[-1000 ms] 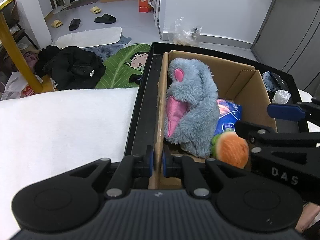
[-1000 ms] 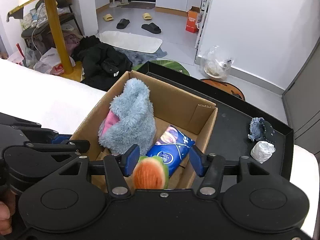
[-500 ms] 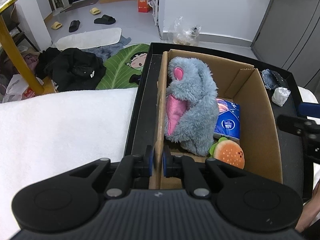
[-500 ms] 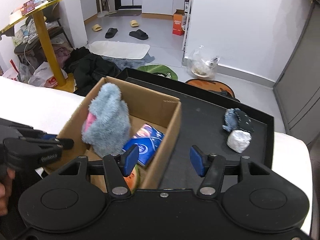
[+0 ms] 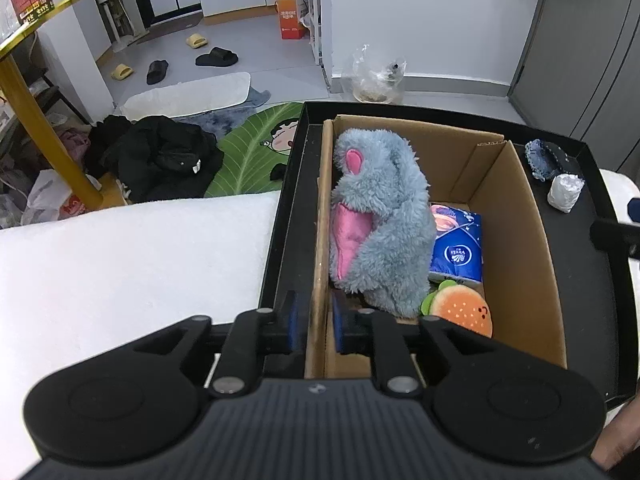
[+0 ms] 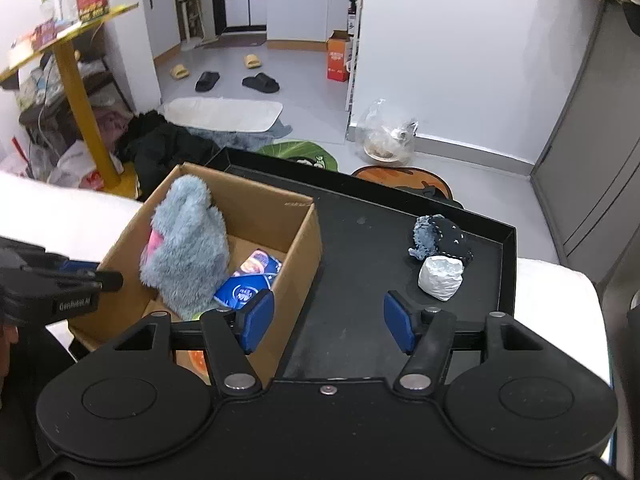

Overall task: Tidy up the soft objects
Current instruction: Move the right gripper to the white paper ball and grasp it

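Note:
A cardboard box (image 5: 520, 240) (image 6: 296, 248) stands on a black tray (image 5: 592, 280) (image 6: 360, 248). In it are a grey-blue plush (image 5: 384, 220) (image 6: 188, 248), a blue tissue pack (image 5: 456, 248) (image 6: 244, 288) and a burger plush (image 5: 460, 314). My left gripper (image 5: 314, 322) is shut on the box's near left wall. My right gripper (image 6: 329, 322) is open and empty above the tray, right of the box. A denim pouch (image 6: 440, 240) (image 5: 546, 160) and a white wad (image 6: 442, 278) (image 5: 565, 192) lie on the tray at the far right.
A white cushioned surface (image 5: 132, 264) lies left of the tray. Beyond it on the floor are black clothes (image 5: 160, 160), a green leaf mat (image 5: 252, 152), slippers and a yellow table leg (image 5: 44, 132). Grey cabinets stand at the right.
My right gripper has let the burger plush drop into the box and pulled back to the right, open. My left gripper stays clamped on the box wall.

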Demonstrator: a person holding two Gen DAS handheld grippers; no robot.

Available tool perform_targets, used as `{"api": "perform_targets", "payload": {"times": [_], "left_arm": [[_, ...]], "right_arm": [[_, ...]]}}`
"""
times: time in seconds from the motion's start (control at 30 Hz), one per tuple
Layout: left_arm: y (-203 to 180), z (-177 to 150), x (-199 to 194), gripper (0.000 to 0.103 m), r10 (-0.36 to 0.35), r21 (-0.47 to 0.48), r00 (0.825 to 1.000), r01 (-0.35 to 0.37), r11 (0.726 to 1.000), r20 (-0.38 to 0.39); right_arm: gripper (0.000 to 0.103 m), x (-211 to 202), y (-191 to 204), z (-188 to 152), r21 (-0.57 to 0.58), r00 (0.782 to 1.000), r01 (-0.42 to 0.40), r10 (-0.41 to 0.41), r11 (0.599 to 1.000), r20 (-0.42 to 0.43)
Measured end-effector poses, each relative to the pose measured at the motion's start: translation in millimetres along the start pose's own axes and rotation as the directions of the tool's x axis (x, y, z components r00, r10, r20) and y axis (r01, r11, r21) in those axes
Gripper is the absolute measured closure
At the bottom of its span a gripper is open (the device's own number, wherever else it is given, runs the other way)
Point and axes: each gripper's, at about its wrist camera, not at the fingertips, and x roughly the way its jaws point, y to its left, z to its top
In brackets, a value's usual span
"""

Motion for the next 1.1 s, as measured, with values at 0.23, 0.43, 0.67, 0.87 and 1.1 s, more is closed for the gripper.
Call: {"api": "perform_targets", "payload": {"times": [0.23,0.43,0.67,0.87,1.1], "left_arm": [[-2.4,0.9,-2.8,0.075,0.017,-0.006,1.0,-0.017,1.0,0.005],[-12.2,2.3,-3.5,0.061,0.063,0.037,0.998,-0.063,0.997,0.001],[-21.4,3.0,-2.8,0.056,0.103,0.071,0.995,-0.103,0.992,-0.004],[-24.3,3.8,-3.2,0.052,0.126,0.074,0.992,-0.126,0.989,0.005],[-28.9,6.0,-2.9,0.045,0.166,0.077,0.986,-0.166,0.983,0.004]], "right_arm": [[0.042,5.6,-16.2,-2.9,0.028,1.0,-0.003,0.003,1.0,0.01],[0.04,10.7,-29.1,-6.1,0.044,1.0,-0.007,0.006,0.999,0.011],[0.034,17.9,-46.7,-6.8,0.034,1.0,-0.007,0.006,0.999,0.014],[0.03,26.8,-62.1,-6.8,0.048,0.999,-0.005,0.004,0.999,0.031],[0.024,46.1,-73.3,-17.4,0.08,0.999,-0.002,-0.001,0.997,0.045]]}}
